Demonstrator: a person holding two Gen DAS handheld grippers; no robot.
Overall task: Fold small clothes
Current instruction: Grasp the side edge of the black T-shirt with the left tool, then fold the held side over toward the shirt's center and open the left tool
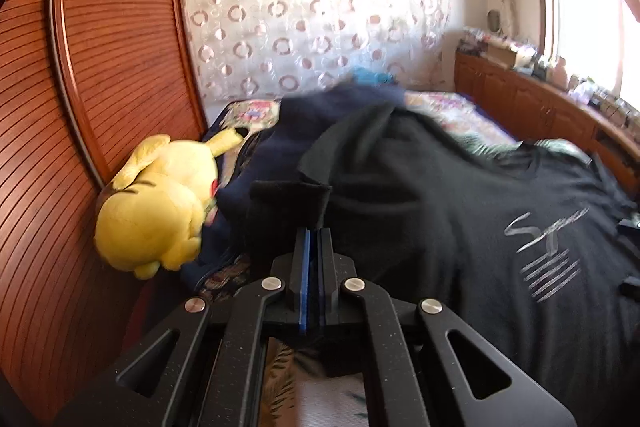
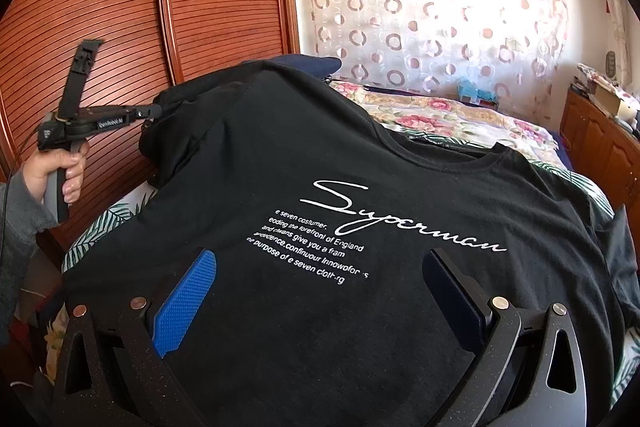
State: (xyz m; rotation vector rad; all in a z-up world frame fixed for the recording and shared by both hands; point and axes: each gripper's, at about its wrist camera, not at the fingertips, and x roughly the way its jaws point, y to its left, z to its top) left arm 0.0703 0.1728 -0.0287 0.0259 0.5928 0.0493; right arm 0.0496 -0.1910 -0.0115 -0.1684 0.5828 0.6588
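A black T-shirt (image 2: 320,155) with white "Superman" print lies spread face up on the bed; it also shows in the left wrist view (image 1: 460,219). My left gripper (image 1: 314,233) is shut on the shirt's left sleeve (image 1: 292,199) and holds it lifted off the bed. From the right wrist view the left gripper (image 2: 154,111) is at the far left, pulling the sleeve (image 2: 188,119) up. My right gripper (image 2: 320,291) is wide open and empty, hovering over the shirt's lower front.
A yellow plush toy (image 1: 156,207) lies at the bed's left edge against the wooden slatted wardrobe (image 1: 100,67). A dark navy garment (image 1: 304,119) lies behind the shirt. Floral bedding (image 2: 440,119), a wooden cabinet (image 1: 540,107) and a window are to the right.
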